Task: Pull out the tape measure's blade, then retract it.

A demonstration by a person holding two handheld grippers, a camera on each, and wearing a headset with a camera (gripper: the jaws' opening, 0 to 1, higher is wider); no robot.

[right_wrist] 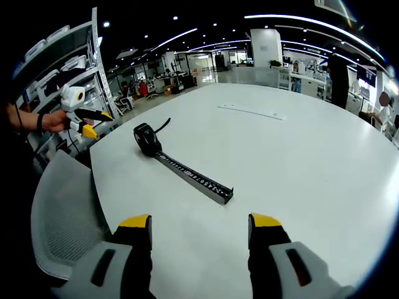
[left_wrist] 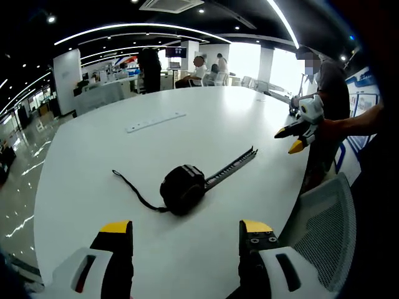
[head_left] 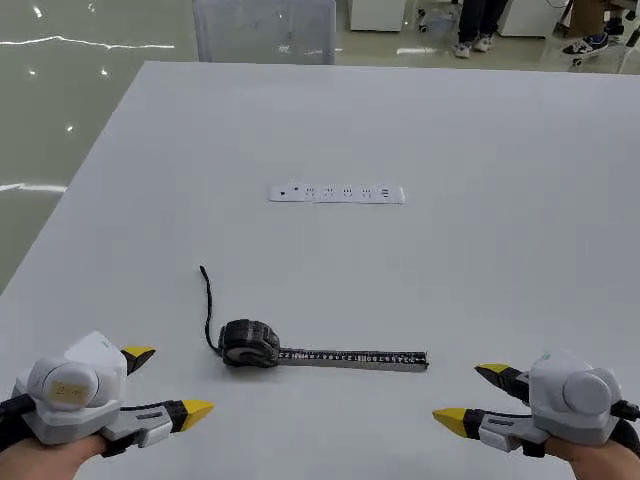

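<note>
- The left gripper [head_left: 170, 382] sits at the near left corner of the head view, gripped in the person's left hand [head_left: 38, 458], above the white table [head_left: 480, 200]. It is level and aimed inward to the right. Its yellow-tipped jaws are spread wide with nothing between them.
- In the left gripper view the two jaws frame the tape measure [left_wrist: 182, 189], which lies on the table ahead of them and well apart from them.
- The tape measure rests near the table's front edge, between the two grippers and nearer the left one. Its dark round body lies on its side.
- A black strap [head_left: 208, 305] runs from the body's left side and trails away from the person across the table.
- The blade [head_left: 355, 358] is drawn partly out and lies flat on the table. Its long axis runs left to right across the head view, and its hooked end points right, toward the right gripper [head_left: 467, 392].
- The right gripper is at the near right corner, gripped in the right hand [head_left: 600, 458], level and aimed inward to the left. Its jaws are parted wide and empty, near the blade's end but clear of it.
- Farther back, a white power strip [head_left: 337, 193] lies parallel to the blade.
</note>
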